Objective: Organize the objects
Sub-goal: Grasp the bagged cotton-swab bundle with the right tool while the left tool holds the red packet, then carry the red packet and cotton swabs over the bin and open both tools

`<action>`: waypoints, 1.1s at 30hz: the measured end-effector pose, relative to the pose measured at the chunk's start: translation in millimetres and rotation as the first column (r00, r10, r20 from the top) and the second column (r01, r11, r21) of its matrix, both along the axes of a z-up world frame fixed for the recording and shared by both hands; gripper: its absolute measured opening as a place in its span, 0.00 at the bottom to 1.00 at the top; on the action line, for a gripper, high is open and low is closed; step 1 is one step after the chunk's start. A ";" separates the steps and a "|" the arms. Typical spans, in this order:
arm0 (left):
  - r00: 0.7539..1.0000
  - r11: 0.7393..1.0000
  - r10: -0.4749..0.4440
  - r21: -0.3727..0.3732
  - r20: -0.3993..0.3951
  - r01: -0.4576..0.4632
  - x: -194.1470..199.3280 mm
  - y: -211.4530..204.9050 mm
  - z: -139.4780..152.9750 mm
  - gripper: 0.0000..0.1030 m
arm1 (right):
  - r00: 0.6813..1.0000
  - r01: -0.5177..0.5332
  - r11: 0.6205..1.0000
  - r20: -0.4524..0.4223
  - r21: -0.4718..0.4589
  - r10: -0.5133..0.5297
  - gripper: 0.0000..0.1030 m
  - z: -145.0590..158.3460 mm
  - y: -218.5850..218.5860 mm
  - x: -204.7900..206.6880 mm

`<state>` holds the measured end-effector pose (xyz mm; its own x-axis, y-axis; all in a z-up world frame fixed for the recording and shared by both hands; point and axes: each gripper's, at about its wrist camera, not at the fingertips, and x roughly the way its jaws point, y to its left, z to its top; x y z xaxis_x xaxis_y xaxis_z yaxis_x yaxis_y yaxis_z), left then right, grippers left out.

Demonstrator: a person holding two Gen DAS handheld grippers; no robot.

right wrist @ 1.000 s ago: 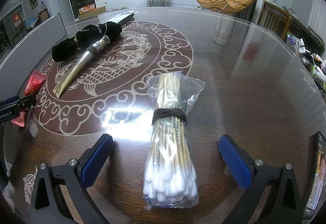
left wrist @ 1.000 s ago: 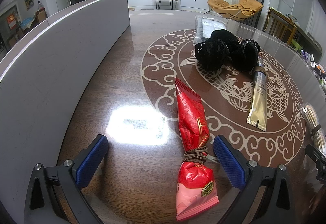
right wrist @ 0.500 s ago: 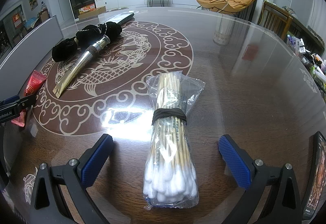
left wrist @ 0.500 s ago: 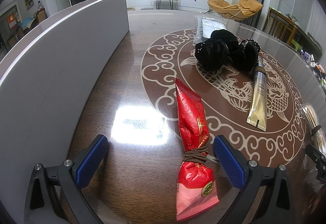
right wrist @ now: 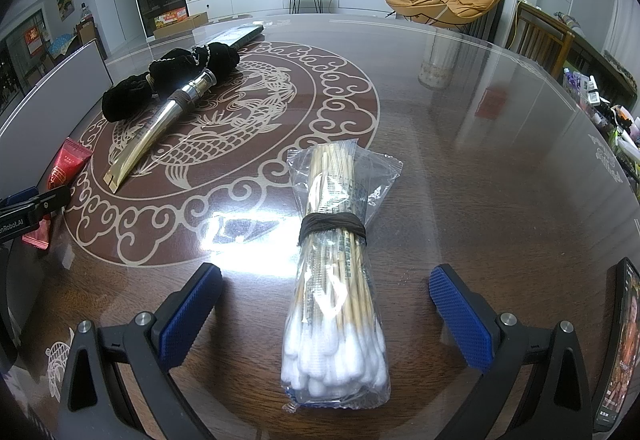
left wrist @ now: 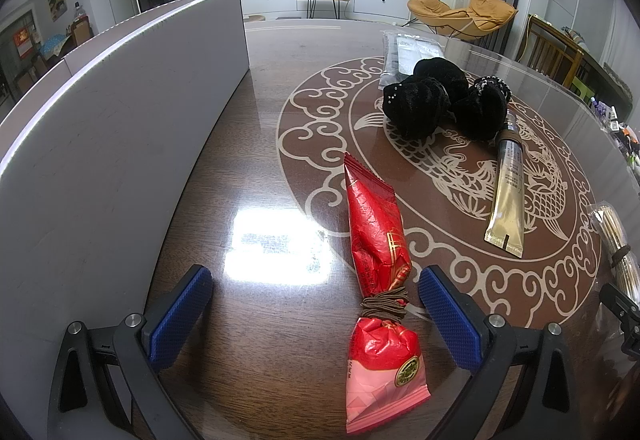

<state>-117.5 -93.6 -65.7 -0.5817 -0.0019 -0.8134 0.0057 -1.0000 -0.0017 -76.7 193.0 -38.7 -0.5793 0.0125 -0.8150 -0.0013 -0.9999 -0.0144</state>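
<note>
White "enRobot.AI" lettering marks the left gripper (right wrist: 28, 214).

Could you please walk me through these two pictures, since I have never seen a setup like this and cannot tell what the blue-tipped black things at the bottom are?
Those are two hand-held grippers; a person holds one in each hand, and each carries a wide-angle camera looking along its two blue-padded fingers. One picture comes from the left gripper, the other from the right gripper. Both stand open and hold nothing.

They hover over a glossy brown table with a pale dragon pattern. Between the left gripper's fingers lies a red snack packet tied with a brown elastic. Between the right gripper's fingers lies a clear bag of cotton swabs, also banded. Farther off are black scrunchies, a gold tube and a flat clear packet. A grey panel stands on the left.
</note>
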 end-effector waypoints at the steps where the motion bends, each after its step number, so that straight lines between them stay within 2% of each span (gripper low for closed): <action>1: 1.000 1.000 0.000 0.000 0.000 0.000 0.0 0.1 -0.1 1.00 | 1.000 0.000 1.000 0.000 0.000 0.000 1.00 0.0 0.0 -0.1; 27: 1.000 1.000 -0.003 0.003 0.003 0.003 0.3 0.1 -0.5 1.00 | 1.000 0.000 1.000 0.000 0.000 0.000 1.00 -0.1 -0.1 -0.2; 30: 0.997 1.000 -0.024 0.004 0.068 0.024 8.4 5.4 0.8 1.00 | 1.000 0.000 1.000 0.001 -0.001 0.000 1.00 -0.3 0.0 -0.1; 33: 0.978 0.996 -0.092 0.000 0.188 0.094 6.3 15.3 3.0 1.00 | 1.000 -0.003 1.000 0.003 0.000 0.003 1.00 -0.6 -0.7 -0.6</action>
